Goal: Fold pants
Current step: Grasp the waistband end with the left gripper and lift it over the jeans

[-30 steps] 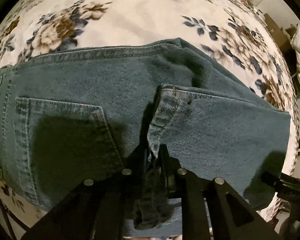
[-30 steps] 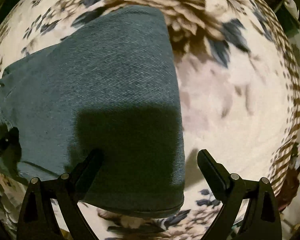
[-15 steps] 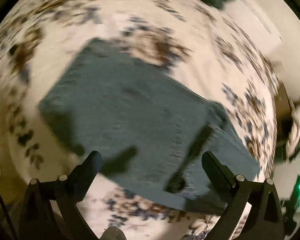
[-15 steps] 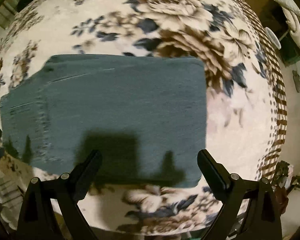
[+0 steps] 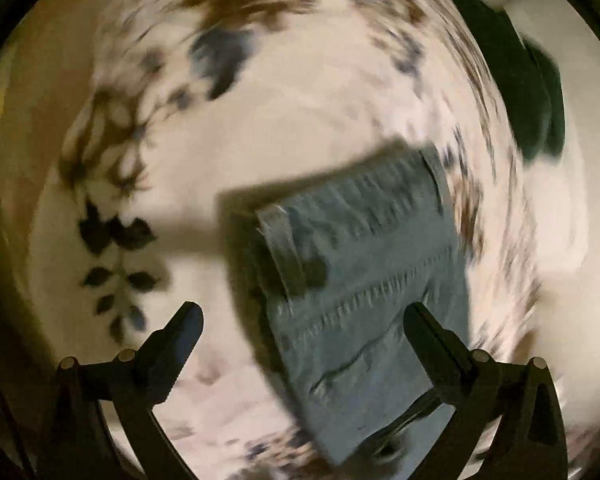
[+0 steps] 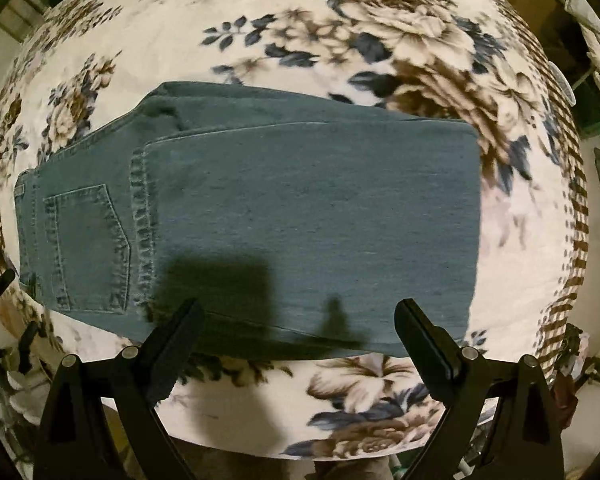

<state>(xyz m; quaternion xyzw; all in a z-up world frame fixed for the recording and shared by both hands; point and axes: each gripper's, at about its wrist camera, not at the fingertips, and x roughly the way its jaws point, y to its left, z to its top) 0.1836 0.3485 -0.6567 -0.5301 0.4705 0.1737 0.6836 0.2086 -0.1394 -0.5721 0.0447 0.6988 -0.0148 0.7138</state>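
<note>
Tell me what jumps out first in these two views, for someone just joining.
The folded jeans lie flat mid-frame in the right wrist view, back pocket at their left end. Under them spreads a floral blanket with big brown and blue blooms. Both grippers, left and right, hang above with jaws wide and empty.

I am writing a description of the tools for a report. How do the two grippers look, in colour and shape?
Both look alike. The left gripper and the right gripper each have two black fingers, wedge-shaped and tapering to flat tips. Each finger sits on a black angular frame with triangular cut-outs and small round silver bolt heads. No cables, markings or sleeves are visible.
</note>
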